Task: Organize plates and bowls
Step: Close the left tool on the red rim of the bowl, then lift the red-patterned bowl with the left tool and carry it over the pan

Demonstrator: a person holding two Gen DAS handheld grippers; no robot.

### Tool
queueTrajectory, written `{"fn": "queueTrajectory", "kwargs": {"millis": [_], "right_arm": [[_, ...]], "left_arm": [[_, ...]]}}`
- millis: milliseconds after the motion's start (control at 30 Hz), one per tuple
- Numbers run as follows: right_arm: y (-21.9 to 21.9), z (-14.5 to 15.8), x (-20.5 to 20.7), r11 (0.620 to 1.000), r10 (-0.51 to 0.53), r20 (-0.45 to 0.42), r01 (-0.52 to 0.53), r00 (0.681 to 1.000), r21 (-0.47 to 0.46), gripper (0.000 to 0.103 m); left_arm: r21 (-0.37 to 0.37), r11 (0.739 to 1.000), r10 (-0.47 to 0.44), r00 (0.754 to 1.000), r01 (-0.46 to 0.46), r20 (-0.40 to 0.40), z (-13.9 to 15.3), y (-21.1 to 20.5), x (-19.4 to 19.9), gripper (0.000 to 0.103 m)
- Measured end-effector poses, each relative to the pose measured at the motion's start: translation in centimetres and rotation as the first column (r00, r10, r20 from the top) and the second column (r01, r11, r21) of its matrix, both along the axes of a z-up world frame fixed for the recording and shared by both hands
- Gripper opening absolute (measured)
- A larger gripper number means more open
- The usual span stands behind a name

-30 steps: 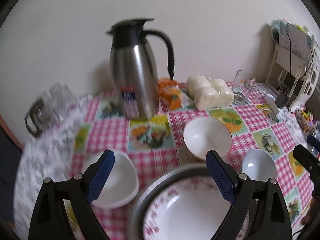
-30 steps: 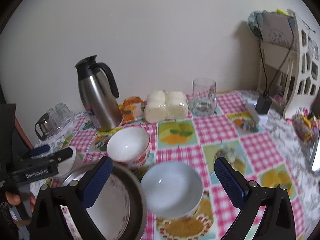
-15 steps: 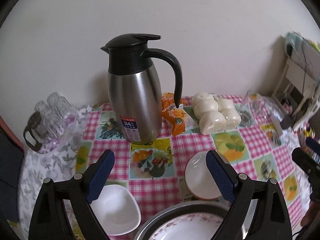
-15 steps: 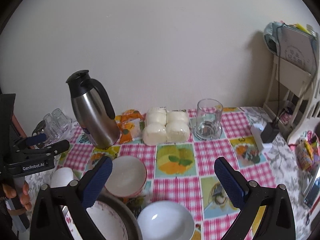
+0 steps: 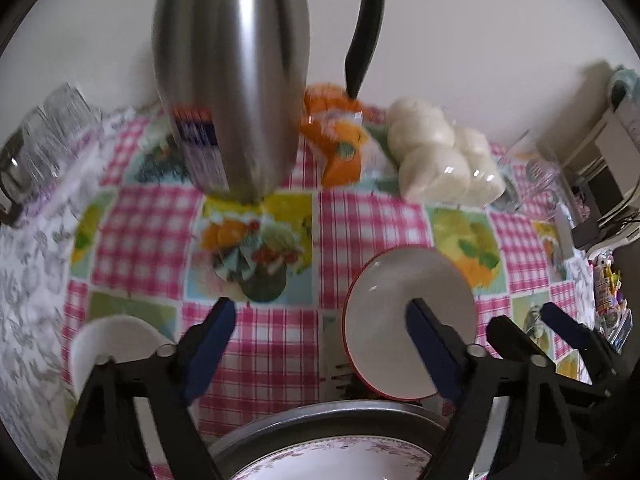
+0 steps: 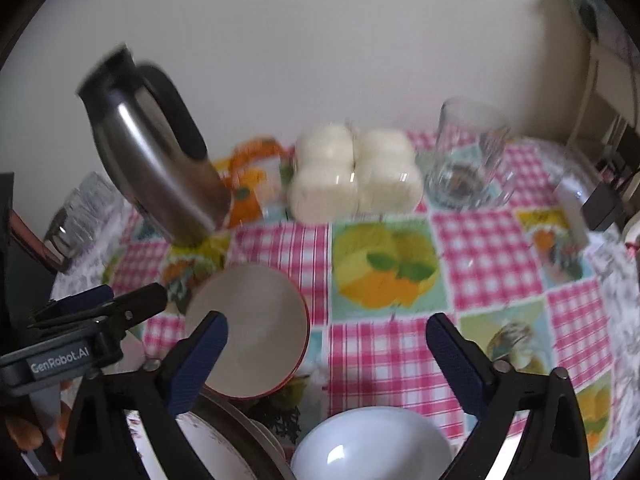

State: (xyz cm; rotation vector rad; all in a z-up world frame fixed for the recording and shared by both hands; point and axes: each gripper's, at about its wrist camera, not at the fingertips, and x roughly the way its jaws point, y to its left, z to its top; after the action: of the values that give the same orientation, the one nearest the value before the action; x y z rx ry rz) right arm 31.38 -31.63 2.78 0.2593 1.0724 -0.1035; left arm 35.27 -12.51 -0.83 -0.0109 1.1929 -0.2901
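Left hand-held gripper: jaws closing, nothing between them. Right hand-held gripper: jaws closing, nothing between them. Near edge: floral-rimmed plate on a grey metal tray, plain white bowl at 6 o'clock. Red-rimmed white bowl just beyond the tray. Checked surface. Far: steel jug at 11 o'clock, wrapped white buns at 12.

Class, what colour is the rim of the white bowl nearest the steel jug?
Red-orange rim on the white bowl; clearest in the left wrist view.

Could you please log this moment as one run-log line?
left hand-held gripper: closing, empty | right hand-held gripper: closing, empty | red-rimmed bowl: on table, untouched
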Motion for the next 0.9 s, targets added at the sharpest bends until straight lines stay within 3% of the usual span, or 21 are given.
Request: {"fn": "queueTrajectory", "kwargs": {"millis": [167,333,600,700,900], "right_arm": [[0.5,-2.5,0.7,1.0,0.009,-0.06,-0.008,0.998,0.017,0.076],[0.8,-4.4,1.2,0.999,0.022,-0.107,-0.018,0.994,0.036,0.047],[1.5,-5.5,1.6,0.996,0.054,-0.119,-0.045,0.991,0.074,0.016],[2.0,-5.3,1.5,0.997,0.06,-0.117,-0.054,0.991,0.049,0.014],[1.0,-4.2,1.1,0.996,0.037,-0.081,-0.03,0.996,0.082,0.012]], "left_arm": [[-0.019,1.0,0.003,0.998,-0.005,-0.066,-2.3,-0.4,0.5,0.073],[-0.024,1.0,-0.002,0.991,-0.001,-0.133,-4.2,-0.9,1.0,0.047],[-0.061,0.997,-0.046,0.985,0.037,-0.165,-4.8,-2.3,1.3,0.01],[-0.028,0.998,-0.067,0.987,0.063,-0.144,-4.3,-3.3,1.1,0.01],[-0.055,0.996,-0.072,0.991,0.066,-0.109,-1.9,-3.2,1.3,0.01]]}}
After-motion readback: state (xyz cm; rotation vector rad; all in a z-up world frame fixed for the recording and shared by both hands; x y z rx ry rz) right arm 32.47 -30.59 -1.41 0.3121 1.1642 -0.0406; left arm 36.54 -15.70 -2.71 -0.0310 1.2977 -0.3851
